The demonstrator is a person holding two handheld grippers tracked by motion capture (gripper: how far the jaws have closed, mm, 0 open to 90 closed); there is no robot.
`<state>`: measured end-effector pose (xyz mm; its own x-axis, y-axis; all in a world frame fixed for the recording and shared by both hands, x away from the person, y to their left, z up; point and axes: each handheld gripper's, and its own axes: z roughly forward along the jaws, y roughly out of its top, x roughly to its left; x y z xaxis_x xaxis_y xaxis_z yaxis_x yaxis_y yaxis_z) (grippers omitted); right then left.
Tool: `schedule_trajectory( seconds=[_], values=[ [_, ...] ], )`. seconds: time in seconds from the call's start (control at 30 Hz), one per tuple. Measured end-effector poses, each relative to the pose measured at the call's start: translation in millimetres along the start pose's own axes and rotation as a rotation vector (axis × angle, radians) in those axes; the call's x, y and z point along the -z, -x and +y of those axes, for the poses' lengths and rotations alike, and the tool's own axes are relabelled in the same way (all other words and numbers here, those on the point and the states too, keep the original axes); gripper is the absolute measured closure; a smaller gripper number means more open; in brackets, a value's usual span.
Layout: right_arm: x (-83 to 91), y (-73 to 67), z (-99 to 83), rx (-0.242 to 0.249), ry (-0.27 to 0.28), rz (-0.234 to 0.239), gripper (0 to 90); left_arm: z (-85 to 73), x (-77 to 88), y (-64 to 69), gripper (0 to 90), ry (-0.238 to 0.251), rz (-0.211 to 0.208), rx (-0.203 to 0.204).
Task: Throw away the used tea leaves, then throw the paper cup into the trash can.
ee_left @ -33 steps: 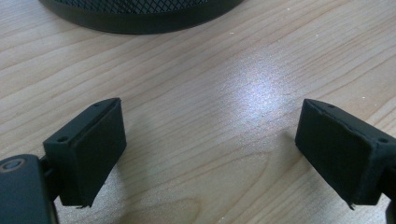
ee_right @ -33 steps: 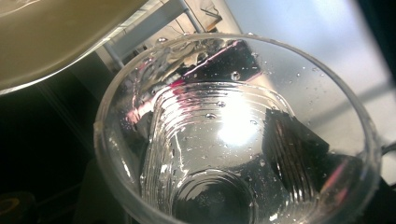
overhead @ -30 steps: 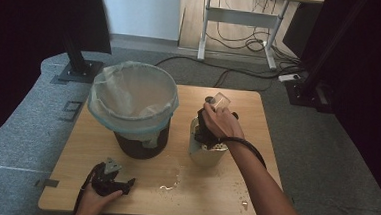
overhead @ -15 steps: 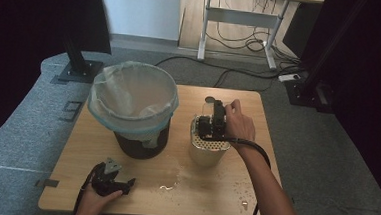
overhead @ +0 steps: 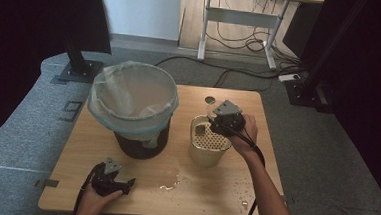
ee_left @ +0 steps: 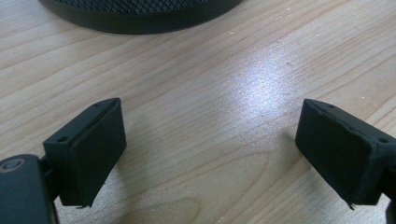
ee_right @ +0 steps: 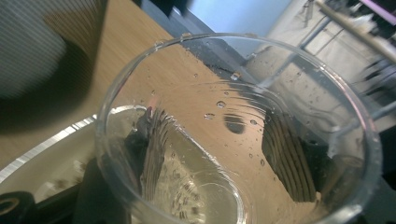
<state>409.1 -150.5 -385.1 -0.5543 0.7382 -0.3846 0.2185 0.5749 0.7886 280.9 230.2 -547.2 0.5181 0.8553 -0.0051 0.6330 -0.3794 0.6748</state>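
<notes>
My right gripper (overhead: pixel 223 122) is shut on a clear wet glass (ee_right: pixel 243 130), held tilted over the rim of a cream perforated container (overhead: pixel 208 151) right of the table's middle. In the right gripper view its black jaws show through the glass wall, one on each side, and droplets cling to the inside. My left gripper (overhead: pixel 123 186) rests open near the front left edge of the wooden table (overhead: pixel 261 142). In the left gripper view nothing lies between its fingers (ee_left: pixel 93 149), just bare wood.
A black mesh bin (overhead: pixel 141 142) lined with a pale plastic bag (overhead: pixel 131 101) stands left of the container; its base (ee_left: pixel 140 11) is just ahead of the left gripper. Small water puddles (overhead: pixel 171 184) and drops (overhead: pixel 243 198) lie on the front of the table.
The right hand has swung round to the right side of the container, carrying the glass with it. The left gripper has stayed put.
</notes>
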Motion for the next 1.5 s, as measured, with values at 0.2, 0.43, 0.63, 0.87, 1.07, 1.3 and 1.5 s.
schedule_trajectory(
  seconds=[0.2,0.43,0.63,0.87,1.07,1.3,1.5],
  values=[
    [2.0,5.8,-3.1,-0.145,0.058,0.072,40.0,0.0,0.0,0.0,8.1,0.000,0.000,0.000],
    [0.3,8.2,-6.5,-0.202,0.069,0.092,40.0,0.0,0.1,0.0,8.1,-0.001,0.001,-0.001],
    [0.0,7.7,-6.3,-0.225,0.082,0.098,40.0,0.0,0.1,0.0,8.1,-0.001,0.001,-0.001],
    [10.3,13.3,9.4,-0.264,0.150,0.101,40.1,0.0,0.0,0.1,8.1,0.000,0.000,0.001],
    [23.3,15.9,39.2,-0.289,0.233,0.116,40.2,0.0,0.2,0.1,8.2,-0.001,0.000,0.001],
    [38.4,8.9,91.5,-0.258,0.312,0.149,40.2,0.0,0.1,0.1,8.1,0.000,0.000,0.001],
    [40.3,-9.5,140.3,-0.234,0.362,0.211,40.0,0.0,0.0,0.3,8.1,0.000,-0.002,0.002]
  ],
)
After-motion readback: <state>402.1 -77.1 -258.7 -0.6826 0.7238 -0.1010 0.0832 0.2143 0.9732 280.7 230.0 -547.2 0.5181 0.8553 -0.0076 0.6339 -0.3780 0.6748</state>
